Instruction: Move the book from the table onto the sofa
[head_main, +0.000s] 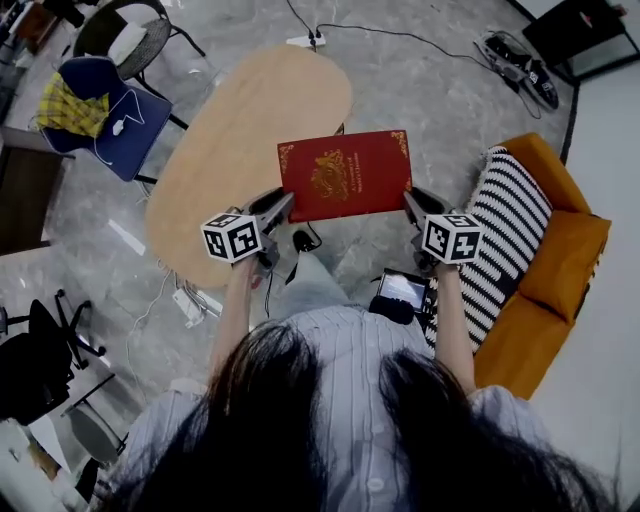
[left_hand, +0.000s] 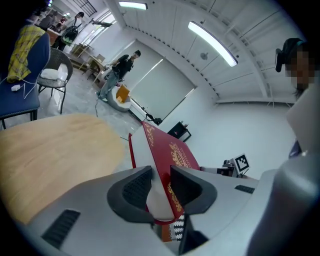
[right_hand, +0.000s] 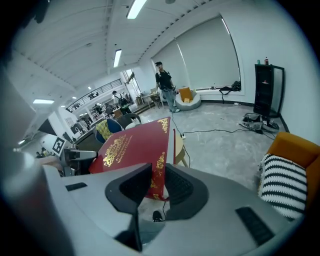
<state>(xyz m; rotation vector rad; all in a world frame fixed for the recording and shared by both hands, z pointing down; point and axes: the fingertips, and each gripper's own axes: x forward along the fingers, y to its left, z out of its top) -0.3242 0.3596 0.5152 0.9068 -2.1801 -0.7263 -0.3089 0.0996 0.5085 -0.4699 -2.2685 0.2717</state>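
Book (head_main: 345, 175): held in the air past the table's (head_main: 250, 130) edge, short of the sofa (head_main: 560, 260). Left gripper (head_main: 283, 205) is clamped on its left edge, right gripper (head_main: 412, 198) on its right edge. Judged a stiff, glossy hardcover that could slip; the two-edge hold suits it. Striped cushion (head_main: 505, 240) occupies the sofa seat.

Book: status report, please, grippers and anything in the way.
Left gripper and right gripper both shut on book, one each side. Book held in air, not yet on sofa. Striped cushion occupies part of the seat.
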